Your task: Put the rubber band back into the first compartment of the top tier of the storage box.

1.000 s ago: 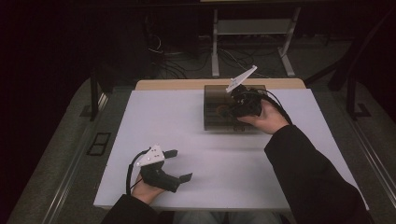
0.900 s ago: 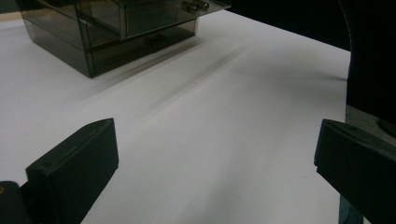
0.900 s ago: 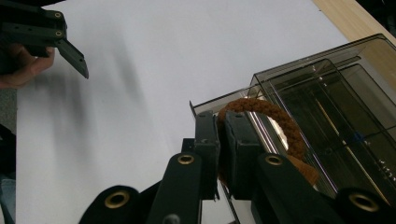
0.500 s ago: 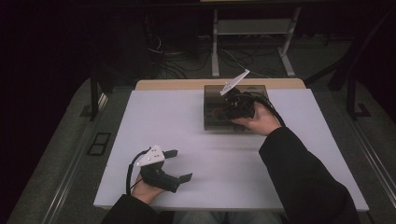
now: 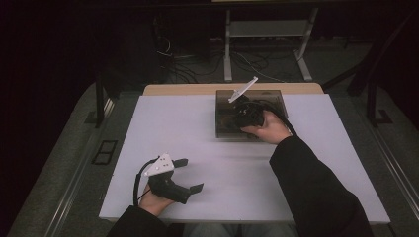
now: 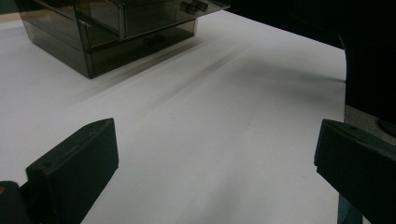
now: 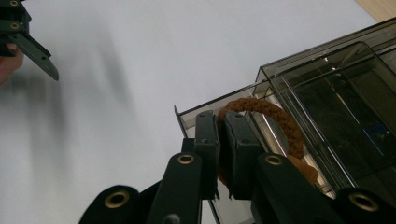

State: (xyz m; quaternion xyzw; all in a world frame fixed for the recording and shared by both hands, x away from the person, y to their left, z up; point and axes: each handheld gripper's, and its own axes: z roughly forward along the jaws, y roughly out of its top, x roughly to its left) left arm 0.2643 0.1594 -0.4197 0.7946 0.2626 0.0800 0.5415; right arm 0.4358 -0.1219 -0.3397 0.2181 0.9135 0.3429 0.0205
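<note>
A smoky see-through drawer box (image 5: 223, 104) stands at the back middle of the white table (image 5: 188, 128). My right gripper (image 5: 238, 118) hovers over its front, shut on a brown braided ring (image 7: 276, 116). In the right gripper view the jaws (image 7: 220, 128) pinch the ring just above a pulled-out drawer (image 7: 194, 117). My left gripper (image 5: 191, 174) rests near the table's front left, open, with nothing between its jaws. In the left gripper view its jaws (image 6: 215, 158) stand wide apart over bare table, with the drawer box (image 6: 112, 28) beyond them.
The box has a second drawer (image 6: 149, 39) below, which is closed. A dark sleeve (image 5: 316, 192) crosses the right front of the table. Cables and a metal stand (image 5: 267, 29) lie on the floor behind the table.
My right hand has moved left and sunk a little over the box, with the ring still in its jaws. The left gripper has stayed put.
</note>
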